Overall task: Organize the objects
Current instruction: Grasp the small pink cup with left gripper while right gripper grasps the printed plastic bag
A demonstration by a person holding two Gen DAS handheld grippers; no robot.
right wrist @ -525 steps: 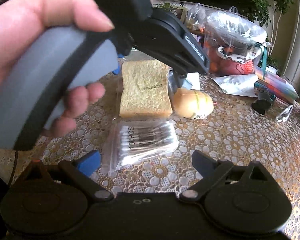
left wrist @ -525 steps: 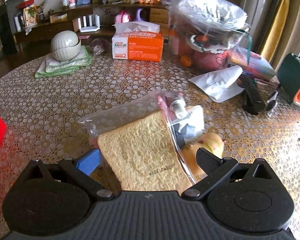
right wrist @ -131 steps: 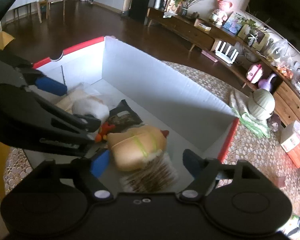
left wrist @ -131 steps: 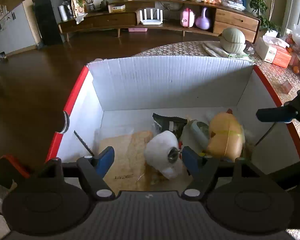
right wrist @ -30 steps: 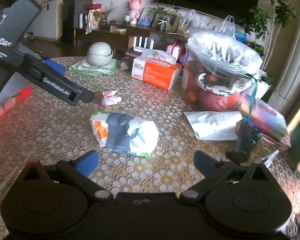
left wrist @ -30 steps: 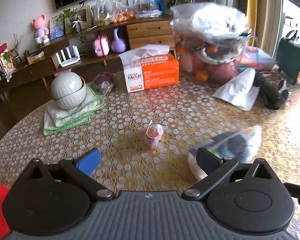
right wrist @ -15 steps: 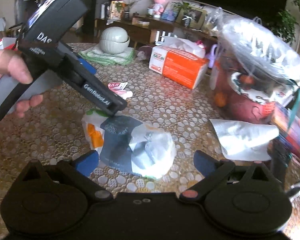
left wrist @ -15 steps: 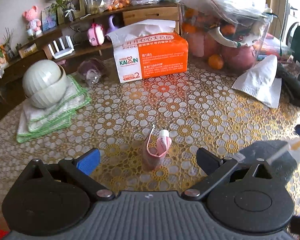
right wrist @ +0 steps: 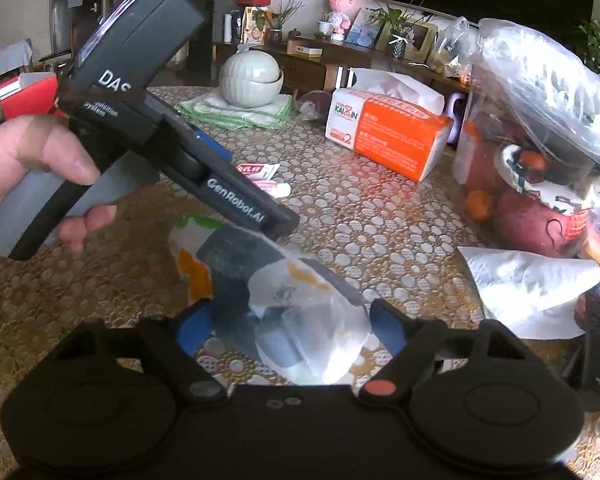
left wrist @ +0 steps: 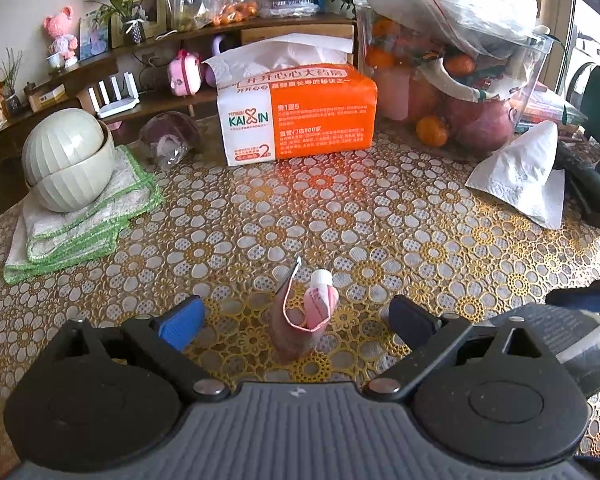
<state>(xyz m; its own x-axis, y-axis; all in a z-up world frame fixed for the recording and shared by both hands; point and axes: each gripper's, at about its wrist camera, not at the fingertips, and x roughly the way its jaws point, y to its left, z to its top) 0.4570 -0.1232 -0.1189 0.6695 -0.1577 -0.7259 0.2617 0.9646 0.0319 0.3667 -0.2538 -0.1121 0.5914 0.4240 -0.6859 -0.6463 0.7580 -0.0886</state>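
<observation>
Now both grippers hang over the surface point(left wrist: 380, 208), fingers spread, each bracketing one item.

Left gripper point(left wrist: 296, 316) fingers are released; a pink tube point(left wrist: 306, 316) in its clear wrapper lies on the surface between them, untouched. Right gripper point(right wrist: 290, 326) fingers are likewise apart, flanking a plastic bag point(right wrist: 268, 288) with grey and orange print; whether they touch it I cannot tell. Beyond sit a tissue box point(left wrist: 296, 116), stacked bowls point(left wrist: 66, 160) on folded cloths point(left wrist: 84, 220), and a fruit bag point(right wrist: 540, 152).
</observation>
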